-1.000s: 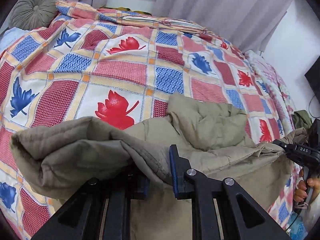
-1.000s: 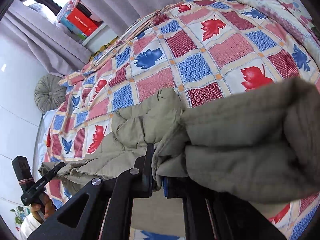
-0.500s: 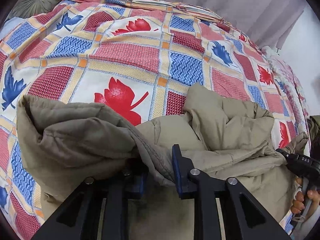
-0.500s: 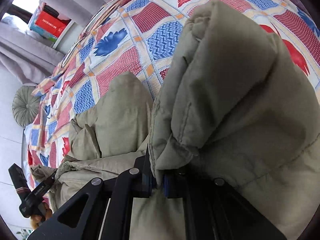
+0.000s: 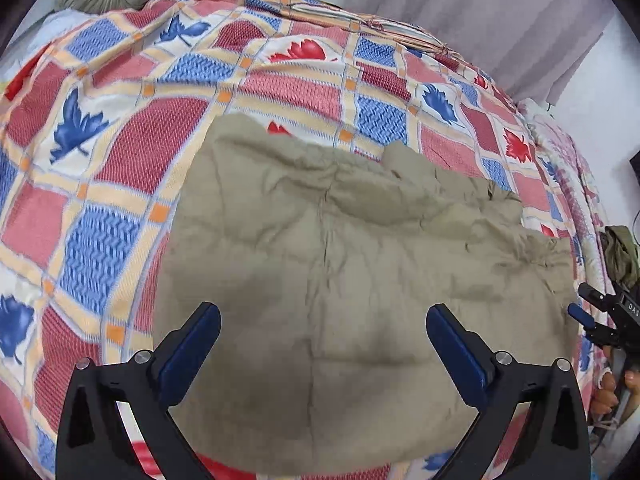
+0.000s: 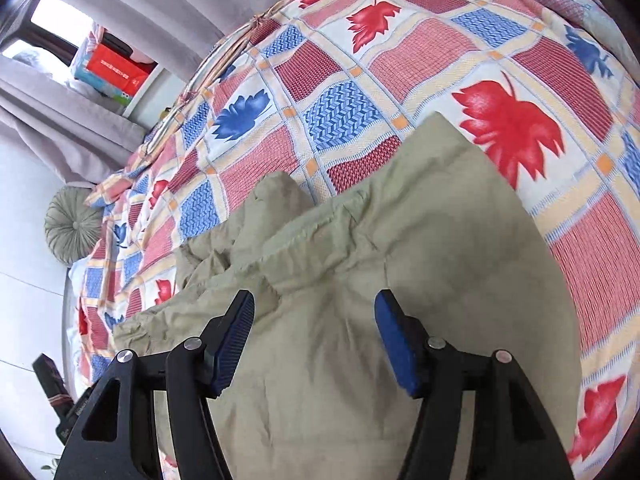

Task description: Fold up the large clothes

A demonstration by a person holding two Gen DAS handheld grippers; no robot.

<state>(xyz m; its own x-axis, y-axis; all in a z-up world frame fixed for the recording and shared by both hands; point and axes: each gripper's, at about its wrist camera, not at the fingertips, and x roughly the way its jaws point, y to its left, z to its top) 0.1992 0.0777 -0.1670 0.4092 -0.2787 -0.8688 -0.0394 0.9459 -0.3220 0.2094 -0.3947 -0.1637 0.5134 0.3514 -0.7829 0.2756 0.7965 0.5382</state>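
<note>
Both pairs of tongs have just let go. The left tongs (image 5: 323, 344) are opening and stand wide apart over the khaki padded garment (image 5: 360, 280), with nothing pressed between the blue pads; the cloth lies beneath them, not in them. The right tongs (image 6: 314, 336) are opening too, their pads clear of the fabric on either side.

The garment now rests on the bed (image 5: 120, 152), spread over the patchwork leaf-print bedspread, its far edge doubled over in a rumpled ridge across the middle. That suggests one fold has been laid down and released, so the next move is probably a fresh grip on another edge or some smoothing of the wrinkles.

A second ago each pair was clamped on a thick bunch of the fabric, held up off the bedspread. Half a second ago the bunches were lower and nearer the body of the garment, still gripped. Now the lifted part is down and flattened, and far more of the garment's top face shows in both wrist views.

At the right rim of the left view, the other gripper (image 5: 600, 320) and the fingers (image 5: 608, 392) holding it are partly visible; the edge distortion makes it hard to say whether that gripper touches the cloth.
</note>
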